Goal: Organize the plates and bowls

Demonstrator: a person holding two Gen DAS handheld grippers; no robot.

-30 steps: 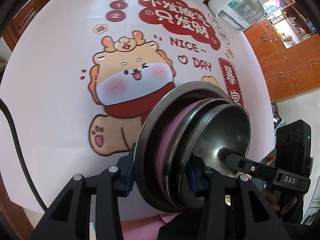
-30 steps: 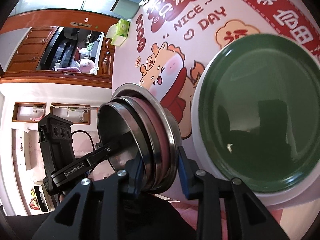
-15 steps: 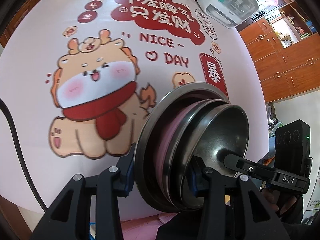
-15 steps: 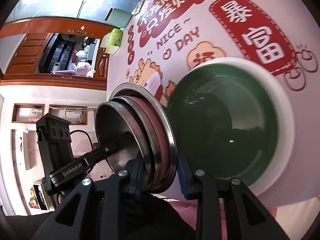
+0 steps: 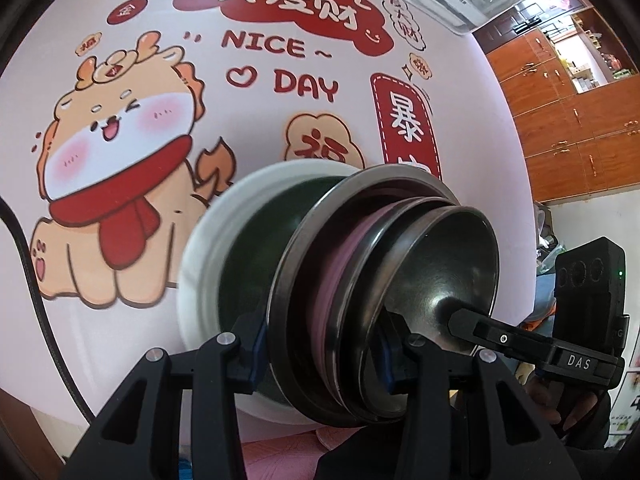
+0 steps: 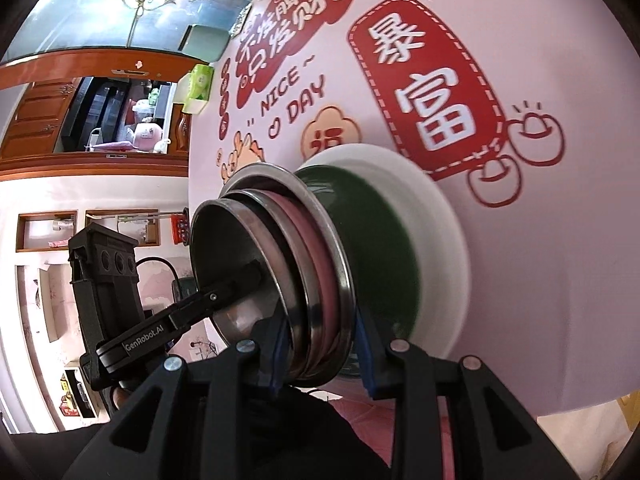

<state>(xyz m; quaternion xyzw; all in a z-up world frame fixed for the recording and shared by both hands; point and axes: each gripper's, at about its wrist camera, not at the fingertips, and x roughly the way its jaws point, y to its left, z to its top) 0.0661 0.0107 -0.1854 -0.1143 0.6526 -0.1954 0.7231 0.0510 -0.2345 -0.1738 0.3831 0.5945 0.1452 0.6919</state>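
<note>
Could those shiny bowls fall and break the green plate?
Maybe. Both grippers, left and right, pinch only the rims of the nested metal bowls, so the stack could slip. It hangs over the green plate; dropped, it could chip it. The pink dish between the bowls might slide loose.

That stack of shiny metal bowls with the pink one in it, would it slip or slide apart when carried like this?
The stack of steel bowls with a pink bowl looks rigid, so it should not flex. The polished rims probably slip easily; both the left gripper and right gripper pinch the rim edges. The nested bowls might shift if tilted further.
</note>
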